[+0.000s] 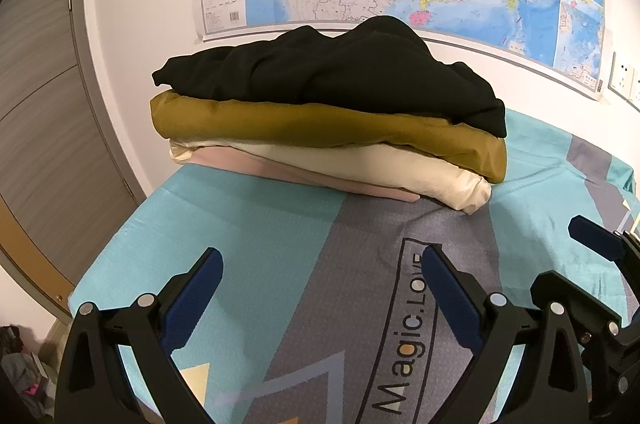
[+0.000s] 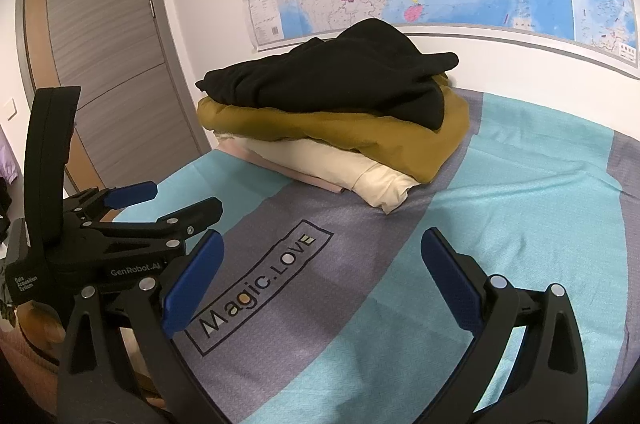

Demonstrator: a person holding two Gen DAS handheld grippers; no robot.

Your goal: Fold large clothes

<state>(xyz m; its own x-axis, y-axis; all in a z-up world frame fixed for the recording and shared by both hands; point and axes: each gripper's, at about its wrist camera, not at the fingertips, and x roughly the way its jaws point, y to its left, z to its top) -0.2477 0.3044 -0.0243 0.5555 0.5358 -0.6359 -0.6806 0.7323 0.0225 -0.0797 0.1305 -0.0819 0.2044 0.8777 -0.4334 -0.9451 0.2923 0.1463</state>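
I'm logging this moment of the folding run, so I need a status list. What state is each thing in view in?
left gripper: open, empty, above the bed sheet
right gripper: open, empty
black garment: on top of the stack, loosely folded, lumpy
mustard garment: folded, second in the stack
cream garment: folded, beneath the mustard one
pink garment: folded flat, at the bottom
door: shut

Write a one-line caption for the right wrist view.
Both grippers, right and left, open over the bedsheet before a four-garment stack.
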